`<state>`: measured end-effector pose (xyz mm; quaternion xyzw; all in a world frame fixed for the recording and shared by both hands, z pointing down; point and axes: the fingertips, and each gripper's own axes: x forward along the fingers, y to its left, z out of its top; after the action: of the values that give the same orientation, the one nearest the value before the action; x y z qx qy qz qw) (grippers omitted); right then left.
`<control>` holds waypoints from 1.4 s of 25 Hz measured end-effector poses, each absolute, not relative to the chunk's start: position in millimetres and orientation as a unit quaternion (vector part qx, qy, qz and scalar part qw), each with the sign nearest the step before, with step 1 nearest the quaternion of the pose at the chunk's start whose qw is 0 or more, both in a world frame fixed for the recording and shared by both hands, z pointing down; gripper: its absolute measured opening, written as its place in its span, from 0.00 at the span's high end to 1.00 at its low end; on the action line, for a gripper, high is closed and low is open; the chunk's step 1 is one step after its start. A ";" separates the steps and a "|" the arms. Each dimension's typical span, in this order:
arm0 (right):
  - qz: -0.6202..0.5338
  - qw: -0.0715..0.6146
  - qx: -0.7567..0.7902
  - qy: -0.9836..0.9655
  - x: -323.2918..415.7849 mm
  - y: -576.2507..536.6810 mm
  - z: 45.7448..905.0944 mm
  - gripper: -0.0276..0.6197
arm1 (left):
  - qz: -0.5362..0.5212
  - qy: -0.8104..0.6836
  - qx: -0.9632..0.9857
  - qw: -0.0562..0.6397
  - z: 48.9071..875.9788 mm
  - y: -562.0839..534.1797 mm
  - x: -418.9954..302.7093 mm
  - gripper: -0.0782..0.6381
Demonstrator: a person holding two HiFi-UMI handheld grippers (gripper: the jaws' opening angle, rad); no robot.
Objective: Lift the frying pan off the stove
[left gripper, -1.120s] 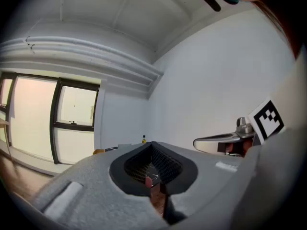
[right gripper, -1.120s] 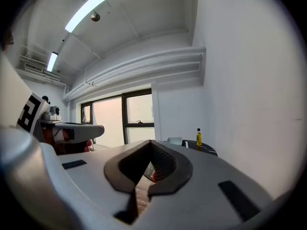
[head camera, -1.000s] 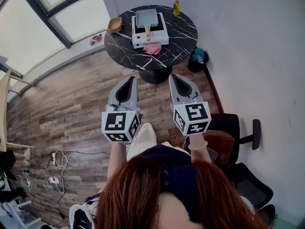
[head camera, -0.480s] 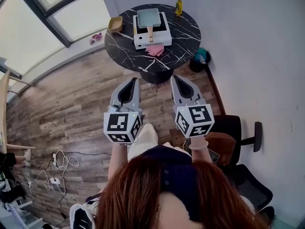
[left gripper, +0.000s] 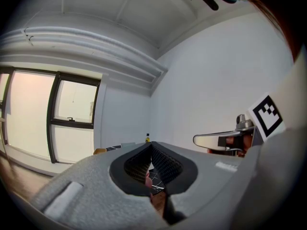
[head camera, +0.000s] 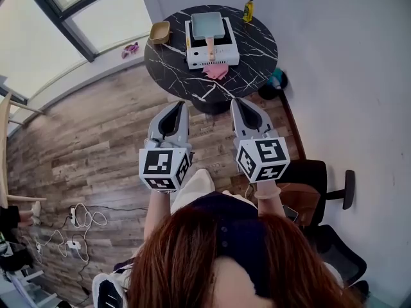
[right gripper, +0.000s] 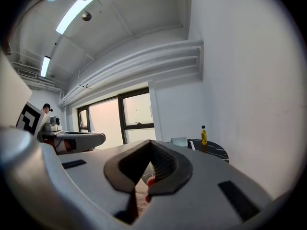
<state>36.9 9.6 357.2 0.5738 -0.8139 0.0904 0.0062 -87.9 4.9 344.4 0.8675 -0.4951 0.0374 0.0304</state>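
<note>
The left gripper and the right gripper are pale grey shells that narrow to a point, with black ribbed lining on the fingers. The person wears a dark blue top. At each gripper's end nearest the top sits a white cube with black square marks

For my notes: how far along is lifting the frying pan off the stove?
Done: nothing; the frying pan sits on the stove. In hand: the left gripper and right gripper, both shut and empty, hang short of the round table. Left: reach, open, grip the handle, lift.
</note>
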 end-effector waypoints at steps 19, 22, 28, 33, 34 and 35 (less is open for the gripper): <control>0.103 0.023 0.593 -0.798 -8.3 -54.6 358.0 0.94 | 0.028 -0.469 0.882 0.044 346.7 -58.9 -133.3 0.87; 0.103 0.021 0.593 -0.798 -10.2 -54.0 358.6 0.94 | 0.026 -0.466 0.883 0.044 348.2 -57.7 -133.4 0.87; 0.100 0.017 0.594 -0.798 -10.7 -56.5 355.9 0.94 | 0.024 -0.466 0.884 0.041 346.3 -60.7 -133.7 0.87; 0.102 0.022 0.596 -0.796 -10.1 -63.3 356.2 0.94 | 0.024 -0.464 0.884 0.041 344.2 -67.9 -132.6 0.87; 0.102 0.022 0.596 -0.796 -9.5 -64.6 355.9 0.94 | 0.025 -0.464 0.885 0.040 343.9 -68.9 -131.9 0.87; 0.102 0.023 0.596 -0.796 -8.8 -66.8 355.5 0.94 | 0.025 -0.464 0.885 0.040 343.4 -71.0 -131.0 0.87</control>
<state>-8.8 -66.8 355.5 0.5962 -0.7960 0.1017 0.0226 -131.0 -71.0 343.4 0.8847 -0.4637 0.0252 0.0402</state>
